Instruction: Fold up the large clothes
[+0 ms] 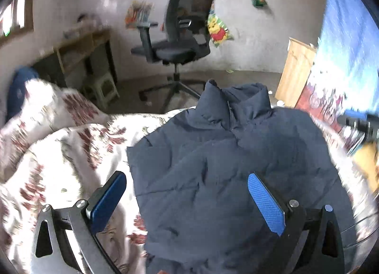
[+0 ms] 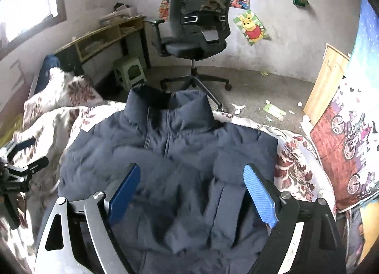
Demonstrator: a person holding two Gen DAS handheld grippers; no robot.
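The jacket [image 2: 165,167] lay spread front-up on the floral bedspread [image 2: 296,162], its collar [image 2: 170,106] standing at the far end, away from both tongs, and the zip running down its middle. Both sleeves were folded in across the chest; in the right wrist view one sleeve [image 2: 225,203] lay directly between the fingers, slightly toward the right pad.

The right tongs [image 2: 191,193] were released, their blue pads [image 2: 260,198] wide apart and hovering over the lower half of the jacket, holding nothing. The left tongs [image 1: 187,200] were likewise released and empty: the right pad [image 1: 266,205] sat over the dark cloth, while the left pad [image 1: 107,203] sat over the bedspread just beside the jacket's left edge [image 1: 132,167]. Whether any pad touched the cloth could not be told.

In the right wrist view the left tongs [image 2: 21,162] appeared far off to the left, over the bedspread beside the jacket.

Beyond the collar stood an office chair [image 2: 196,25] on the floor, with a small stool [image 2: 130,70] and a desk [image 2: 104,35] to its left. Paper scraps [image 2: 272,110] lay on the floor ahead and to the right.
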